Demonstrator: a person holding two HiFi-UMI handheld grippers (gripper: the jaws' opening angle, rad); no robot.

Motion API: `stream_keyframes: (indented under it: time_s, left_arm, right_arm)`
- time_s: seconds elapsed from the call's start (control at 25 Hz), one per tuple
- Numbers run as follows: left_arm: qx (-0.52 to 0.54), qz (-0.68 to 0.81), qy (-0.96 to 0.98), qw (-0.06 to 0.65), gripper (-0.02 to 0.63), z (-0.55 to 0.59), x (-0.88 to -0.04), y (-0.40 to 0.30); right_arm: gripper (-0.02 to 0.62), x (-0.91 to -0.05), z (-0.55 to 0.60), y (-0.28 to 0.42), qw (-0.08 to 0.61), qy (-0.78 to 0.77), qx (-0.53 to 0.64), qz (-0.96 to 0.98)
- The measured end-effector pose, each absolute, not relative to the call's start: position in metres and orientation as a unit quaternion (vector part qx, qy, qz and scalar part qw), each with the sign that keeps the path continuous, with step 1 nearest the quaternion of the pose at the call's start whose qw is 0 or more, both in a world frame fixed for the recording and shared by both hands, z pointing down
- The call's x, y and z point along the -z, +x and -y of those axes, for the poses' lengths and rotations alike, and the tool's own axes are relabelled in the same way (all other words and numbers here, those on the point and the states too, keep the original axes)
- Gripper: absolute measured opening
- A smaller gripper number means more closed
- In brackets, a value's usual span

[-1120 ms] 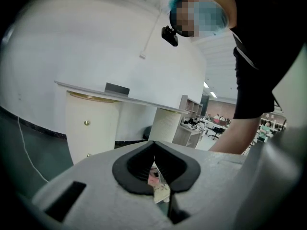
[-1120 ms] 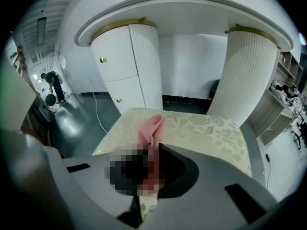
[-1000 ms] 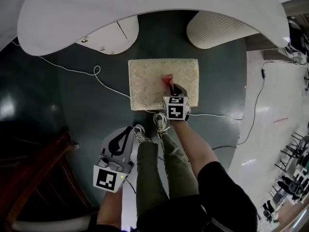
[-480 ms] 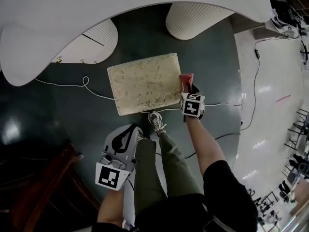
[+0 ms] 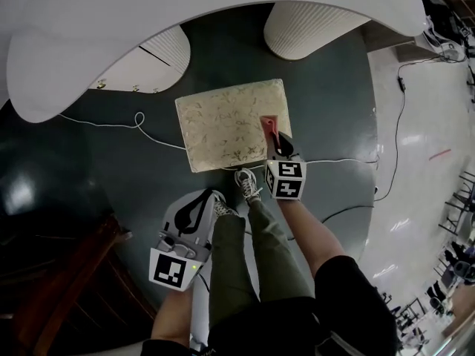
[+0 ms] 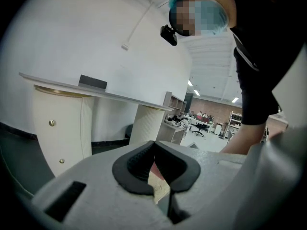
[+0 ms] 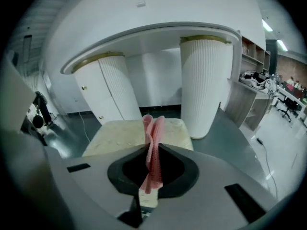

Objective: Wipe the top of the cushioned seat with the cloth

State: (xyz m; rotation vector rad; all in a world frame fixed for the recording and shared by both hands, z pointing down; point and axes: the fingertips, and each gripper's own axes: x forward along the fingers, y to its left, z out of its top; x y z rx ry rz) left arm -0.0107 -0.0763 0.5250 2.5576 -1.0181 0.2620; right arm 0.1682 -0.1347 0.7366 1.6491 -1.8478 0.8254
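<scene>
A dark, glossy floor [image 5: 96, 176] is spreading across most of the room, giving way to a pale, shiny strip [image 5: 415, 124] on the right. A curved white counter [image 5: 185, 13] is arching over the far side, resting on two ribbed white pedestals [image 5: 312, 24]. A thin white cable [image 5: 141, 124] is trailing over the dark floor.

The cushioned seat [image 5: 223, 124], cream with a faint mottled pattern, is sitting on the dark floor in front of the counter, roughly between the pedestals. The person's legs are standing just at its near edge.

The right gripper [image 5: 276, 143] is reaching over the seat's right side, its jaws clamping the pink cloth [image 5: 269, 124], which is sticking up beyond them; whether it is pressing on the fabric cannot be told. The left gripper [image 5: 194, 212] is hanging well apart beside the left leg, its jaws meeting with nothing between them.
</scene>
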Motion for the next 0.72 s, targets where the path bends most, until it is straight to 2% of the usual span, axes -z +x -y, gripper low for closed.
stream_keyframes:
  time_s: [0.16,0.36,0.72]
  left_arm:
    - [-0.095,0.38,0.9,0.192,0.017,0.07,-0.527,-0.036]
    - [-0.099,0.402,0.889,0.197,0.017,0.059,-0.533,-0.067]
    - [-0.089,0.433,0.877,0.187,0.018,0.042,-0.526,-0.112]
  right_arm:
    - [0.023,-0.734,0.124,0.08,0.238,0.559,-0.326,0.724]
    - [0.023,-0.748,0.1,-0.017,0.242,0.495,-0.344,0.76]
    - [0.023,-0.783,0.081,-0.09,0.285,0.456,-0.346,0.769]
